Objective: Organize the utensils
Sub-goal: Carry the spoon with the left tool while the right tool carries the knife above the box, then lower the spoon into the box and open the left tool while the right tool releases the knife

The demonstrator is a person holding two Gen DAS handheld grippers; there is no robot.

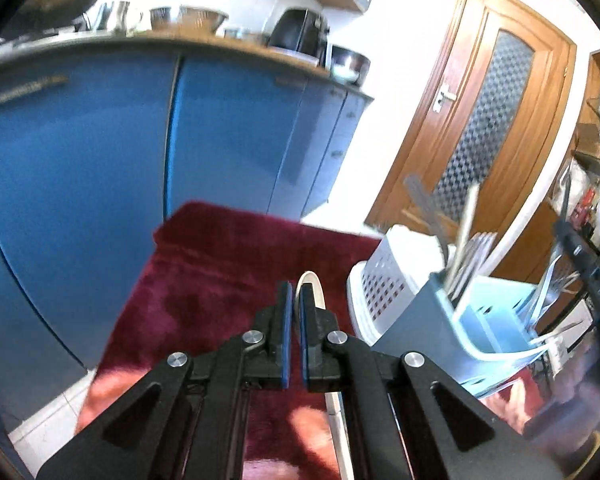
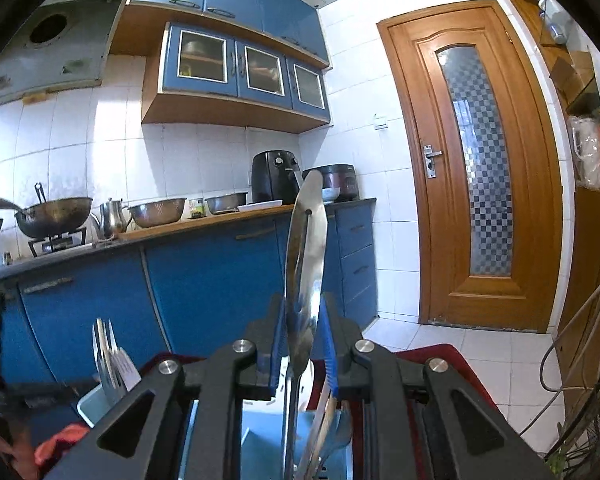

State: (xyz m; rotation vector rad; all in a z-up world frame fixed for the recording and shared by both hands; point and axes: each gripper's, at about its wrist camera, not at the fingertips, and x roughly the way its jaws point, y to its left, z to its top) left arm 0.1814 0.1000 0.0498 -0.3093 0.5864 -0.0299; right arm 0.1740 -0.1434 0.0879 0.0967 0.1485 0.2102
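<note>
My left gripper is shut on a white spoon, held over the dark red cloth. To its right stands a blue-grey utensil holder with several utensils standing in it, blurred. My right gripper is closed around a steel utensil with a broad shiny blade that stands upright between the pads. Its stem runs down into the holder below. Forks stand in the holder's left compartment.
A white perforated basket stands behind the holder. Blue kitchen cabinets with pots and appliances on the counter lie ahead. A wooden door is at the right, and loose cables hang at the far right.
</note>
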